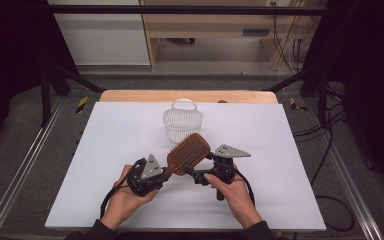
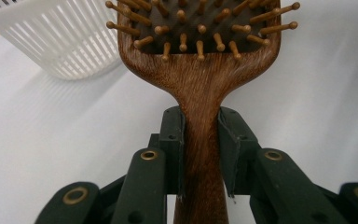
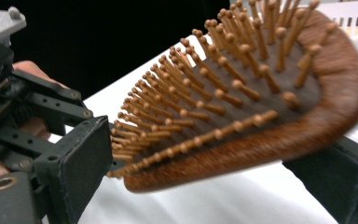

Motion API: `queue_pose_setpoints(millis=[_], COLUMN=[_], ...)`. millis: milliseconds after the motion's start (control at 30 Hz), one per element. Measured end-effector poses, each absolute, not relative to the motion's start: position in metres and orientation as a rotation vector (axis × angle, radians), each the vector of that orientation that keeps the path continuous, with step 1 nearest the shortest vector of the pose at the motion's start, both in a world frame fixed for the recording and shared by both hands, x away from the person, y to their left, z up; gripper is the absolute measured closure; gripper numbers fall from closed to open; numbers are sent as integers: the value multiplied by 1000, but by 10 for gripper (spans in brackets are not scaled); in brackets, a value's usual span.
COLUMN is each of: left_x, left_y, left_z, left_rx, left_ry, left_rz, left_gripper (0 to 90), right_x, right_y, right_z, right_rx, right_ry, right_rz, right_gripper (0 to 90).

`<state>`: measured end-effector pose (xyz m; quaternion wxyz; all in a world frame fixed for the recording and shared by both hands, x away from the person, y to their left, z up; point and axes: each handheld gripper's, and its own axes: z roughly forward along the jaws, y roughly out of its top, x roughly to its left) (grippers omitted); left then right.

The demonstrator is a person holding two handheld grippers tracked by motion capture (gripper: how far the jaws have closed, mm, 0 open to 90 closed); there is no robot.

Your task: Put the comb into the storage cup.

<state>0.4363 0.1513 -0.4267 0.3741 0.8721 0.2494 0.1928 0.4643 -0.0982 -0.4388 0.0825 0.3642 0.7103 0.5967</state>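
Left tool (image 2: pixel 200 154) clamps the one brush's (image 1: pixel 188 152) handle; right tool (image 3: pixel 214 182) stands apart, head between; one basket (image 1: pixel 182 122) at 12 o'clock.

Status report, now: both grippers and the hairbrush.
Left gripper shut on hairbrush handle. Right gripper open, jaws either side of brush head. White basket just beyond, apart.

Bright white tabletop, dark surroundings, blurred hairbrush (image 3: pixel 242 98) edge up close

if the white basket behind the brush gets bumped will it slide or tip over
The white basket looks like thin slatted plastic and seems empty, so probably light; it would likely slide on the smooth white table. Its wide, low body suggests sliding before tipping.
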Motion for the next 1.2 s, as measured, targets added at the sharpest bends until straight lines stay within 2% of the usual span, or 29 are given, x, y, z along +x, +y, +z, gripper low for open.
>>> queue_pose_setpoints(millis=[300, 833, 1200], left_x=[437, 437, 443], left_y=[149, 145, 142], left_z=[-424, -421, -423], left_rx=[2189, 2115, 2097], left_ry=[629, 564, 577], left_rz=[515, 561, 562], left_gripper=[728, 728, 729], right_x=[468, 473, 473], right_y=[-99, -103, -108], right_z=[-427, -413, -405], right_rx=[1106, 1180, 1214], right_ry=[2087, 2011, 1968], right_rz=[1840, 1951, 2010], right_gripper=[110, 286, 462])
